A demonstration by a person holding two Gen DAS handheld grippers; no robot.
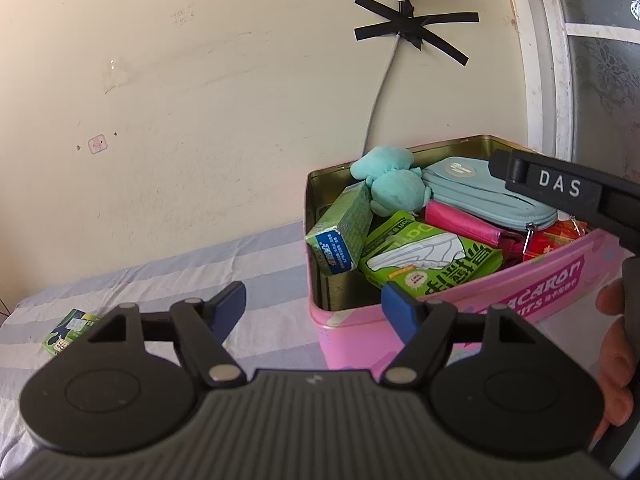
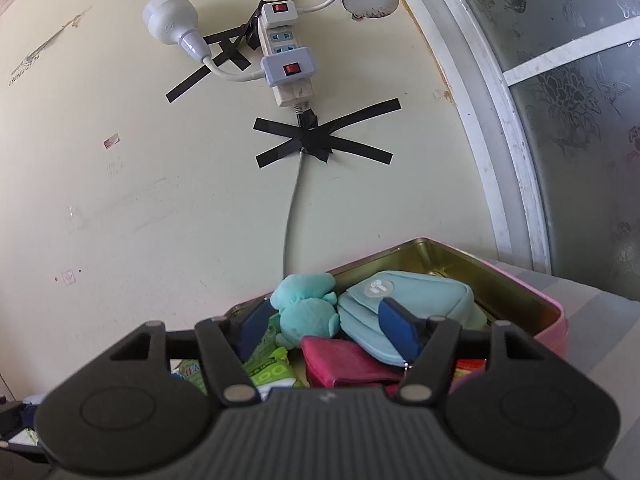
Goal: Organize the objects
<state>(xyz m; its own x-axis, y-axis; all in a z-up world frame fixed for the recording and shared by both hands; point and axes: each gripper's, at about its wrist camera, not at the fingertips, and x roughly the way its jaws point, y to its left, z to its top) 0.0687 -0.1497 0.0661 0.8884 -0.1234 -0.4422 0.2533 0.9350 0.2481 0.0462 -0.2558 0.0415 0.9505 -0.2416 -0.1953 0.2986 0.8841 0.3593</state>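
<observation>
Both blue-padded grippers, left gripper (image 1: 313,307) and right gripper (image 2: 325,325), gape empty; remaining small green packet (image 1: 69,330) lies on striped sheet (image 1: 168,276), left of pink metal tin (image 1: 440,320), nearer left gripper

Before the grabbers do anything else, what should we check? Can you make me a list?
1. Left gripper jaws open with nothing between them: ok.
2. Right gripper jaws open, gripping nothing: ok.
3. Pink tin has no lid on it and is ready for more things: ok.
4. Everything is tidied away: not ok, a green packet lies on the striped sheet.
5. Room left in the tin: cannot tell; the teal plush toy and blue pouch are piled high.
</observation>
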